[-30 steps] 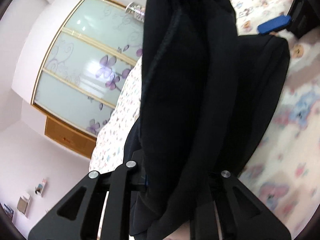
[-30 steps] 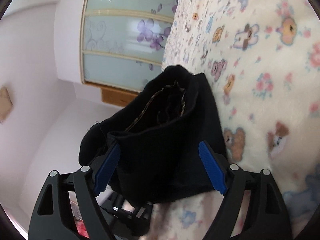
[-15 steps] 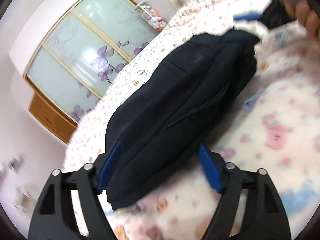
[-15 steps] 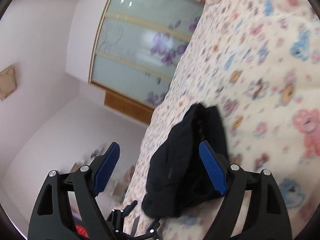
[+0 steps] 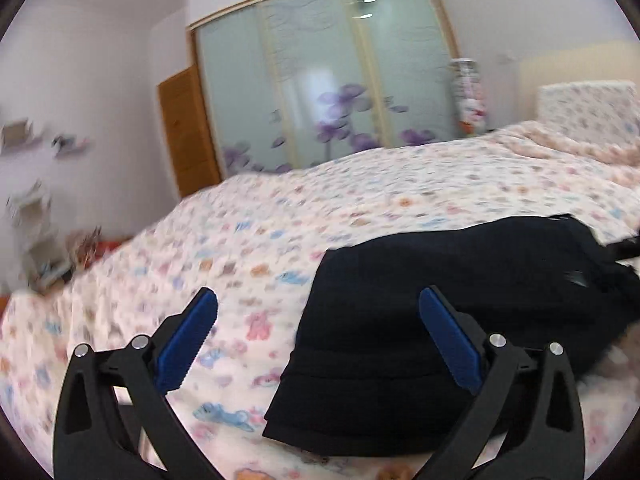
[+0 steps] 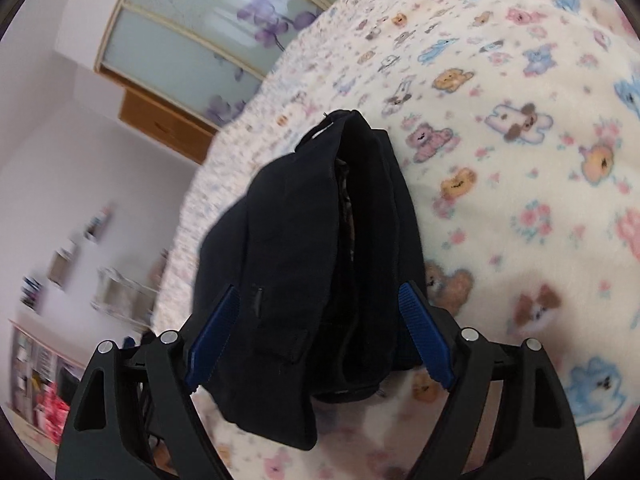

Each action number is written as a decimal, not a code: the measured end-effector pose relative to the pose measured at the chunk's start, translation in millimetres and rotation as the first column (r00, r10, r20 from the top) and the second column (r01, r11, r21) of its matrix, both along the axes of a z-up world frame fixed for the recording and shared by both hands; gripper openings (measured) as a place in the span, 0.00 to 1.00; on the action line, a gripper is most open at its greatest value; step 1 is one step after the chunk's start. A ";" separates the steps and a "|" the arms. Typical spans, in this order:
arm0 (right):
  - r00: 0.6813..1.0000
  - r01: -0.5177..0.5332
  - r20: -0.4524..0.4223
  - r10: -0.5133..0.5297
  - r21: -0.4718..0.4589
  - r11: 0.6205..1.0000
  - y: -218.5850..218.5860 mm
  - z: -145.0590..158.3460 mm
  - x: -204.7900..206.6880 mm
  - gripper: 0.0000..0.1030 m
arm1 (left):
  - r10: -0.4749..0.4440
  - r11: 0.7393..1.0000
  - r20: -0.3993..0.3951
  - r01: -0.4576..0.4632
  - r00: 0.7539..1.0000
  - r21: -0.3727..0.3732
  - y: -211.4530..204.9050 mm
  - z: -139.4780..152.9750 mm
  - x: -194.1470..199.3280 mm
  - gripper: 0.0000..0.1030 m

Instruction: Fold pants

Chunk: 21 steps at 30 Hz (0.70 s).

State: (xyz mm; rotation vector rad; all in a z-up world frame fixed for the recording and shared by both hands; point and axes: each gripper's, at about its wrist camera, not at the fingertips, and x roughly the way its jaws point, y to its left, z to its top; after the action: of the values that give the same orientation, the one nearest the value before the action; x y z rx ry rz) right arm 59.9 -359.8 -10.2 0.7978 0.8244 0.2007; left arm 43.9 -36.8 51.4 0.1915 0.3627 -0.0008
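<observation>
The black pants point(image 5: 452, 320) lie folded in a thick bundle on the flowery bedspread point(image 5: 280, 216). My left gripper point(image 5: 316, 340) is open and empty, just above the bed, with the bundle's near end by its right finger. In the right wrist view the pants point(image 6: 320, 248) sit between the blue pads of my right gripper point(image 6: 316, 340), which is open. Its jaws stand wide on either side of the bundle's end without pinching it. The open waist end with a patterned lining faces this camera.
A sliding glass wardrobe with purple flowers point(image 5: 332, 92) stands behind the bed beside a wooden door point(image 5: 188, 132). A pillow point(image 5: 584, 112) lies at the far right. Shelves with clutter point(image 6: 52, 320) stand past the bed's left edge.
My left gripper has let go of the pants and swung away to the left. The bundle now rests on the bed. My right gripper has moved in close around its end.
</observation>
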 end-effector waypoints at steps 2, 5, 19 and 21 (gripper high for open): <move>0.999 0.012 -0.032 -0.013 -0.031 0.999 -1.7 0.3 5.4 0.81 | 0.023 0.999 -0.040 -0.025 0.999 -0.045 8.5 -9.0 5.1 0.98; 0.998 -0.026 -0.061 0.021 -0.078 0.997 4.4 -2.6 12.9 0.75 | 0.038 0.996 -0.084 -0.045 0.996 -0.080 21.0 -13.4 15.8 0.98; 0.990 -0.081 0.051 0.128 -0.538 0.839 47.4 46.3 17.0 0.23 | 0.014 0.987 -0.165 -0.040 0.986 -0.154 39.6 -32.6 23.3 0.98; 0.980 -0.047 0.133 0.149 -0.574 0.818 50.7 62.9 14.9 0.17 | 0.012 0.988 -0.168 -0.038 0.986 -0.152 39.7 -33.2 23.4 0.98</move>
State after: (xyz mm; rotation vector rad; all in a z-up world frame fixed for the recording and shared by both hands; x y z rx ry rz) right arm 74.8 -309.1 52.6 0.1655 0.7058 0.1020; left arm 67.4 2.9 18.2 0.0332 0.5298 -0.0204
